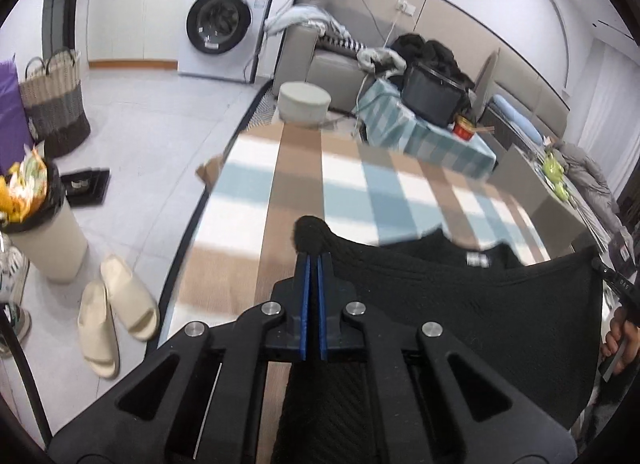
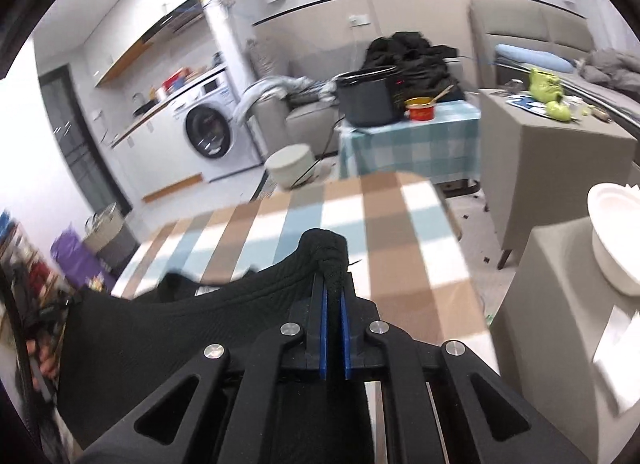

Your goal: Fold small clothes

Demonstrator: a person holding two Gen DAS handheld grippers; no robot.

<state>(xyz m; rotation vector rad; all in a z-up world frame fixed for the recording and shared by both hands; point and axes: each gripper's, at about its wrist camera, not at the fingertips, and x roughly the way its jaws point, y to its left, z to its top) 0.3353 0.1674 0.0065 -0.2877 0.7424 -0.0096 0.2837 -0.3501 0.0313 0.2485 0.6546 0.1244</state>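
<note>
The left claw (image 1: 313, 260) pinches one corner of the black garment (image 1: 460, 304); the right claw (image 2: 334, 284) pinches the other, cloth stretched between, above the checked tablecloth (image 1: 348, 176).

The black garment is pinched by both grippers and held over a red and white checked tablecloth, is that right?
Not quite: the tablecloth is checked in brown, light blue and white, not red and white, as both wrist views show. The rest stands: the left gripper and right gripper each pinch the black garment.
</note>
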